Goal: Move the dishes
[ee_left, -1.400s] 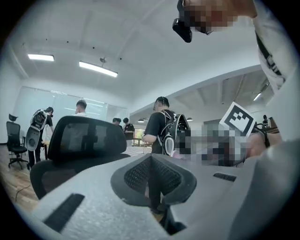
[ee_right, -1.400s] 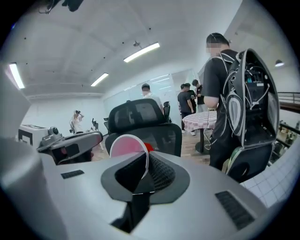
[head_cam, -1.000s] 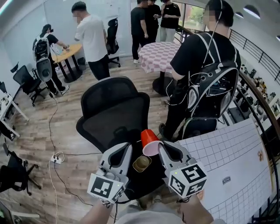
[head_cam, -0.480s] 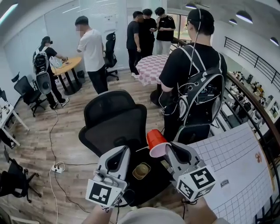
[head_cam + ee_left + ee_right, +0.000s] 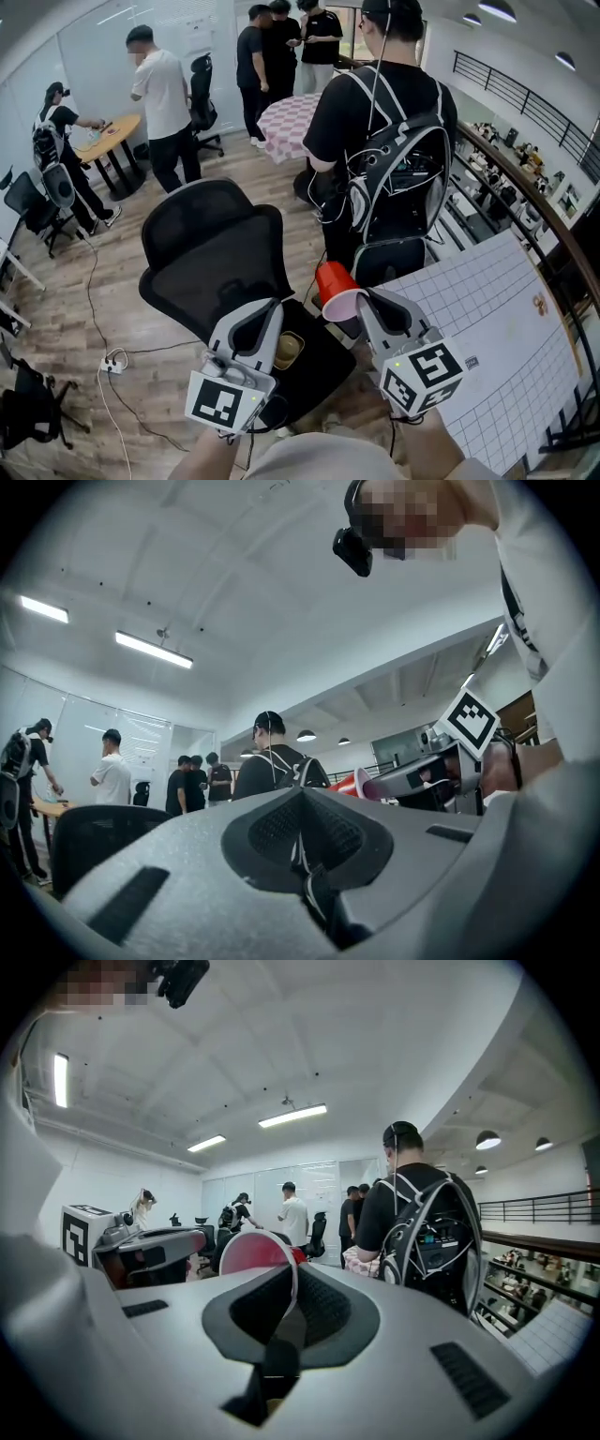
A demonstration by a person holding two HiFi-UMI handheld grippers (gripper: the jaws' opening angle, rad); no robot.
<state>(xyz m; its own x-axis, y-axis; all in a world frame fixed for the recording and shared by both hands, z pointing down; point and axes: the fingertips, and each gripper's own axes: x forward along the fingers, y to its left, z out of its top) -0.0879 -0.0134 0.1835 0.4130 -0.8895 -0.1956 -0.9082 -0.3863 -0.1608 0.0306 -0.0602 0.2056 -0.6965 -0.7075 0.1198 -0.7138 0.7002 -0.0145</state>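
Note:
My right gripper (image 5: 364,300) is shut on the rim of a red cup (image 5: 335,285) with a pale inside, held on its side in the air. The right gripper view shows that cup (image 5: 259,1252) right at the jaw tips. My left gripper (image 5: 267,319) is shut, with a thin rim in the slit in its own view. A small brown cup (image 5: 288,350) hangs at its tip in the head view. Both grippers hover side by side over a black office chair (image 5: 214,251). The left gripper view shows the red cup (image 5: 351,783) and my right gripper (image 5: 422,775) off to the right.
A person with a black backpack (image 5: 398,159) stands close ahead. A white gridded table (image 5: 492,328) lies to the right, with a railing behind it. Several people stand farther back by a checked round table (image 5: 286,117). A power strip and cables (image 5: 112,361) lie on the wooden floor.
Both grippers have risen and been carried forward, each still with its cup. In the head view the chair has slid left and the gridded table has drawn nearer.

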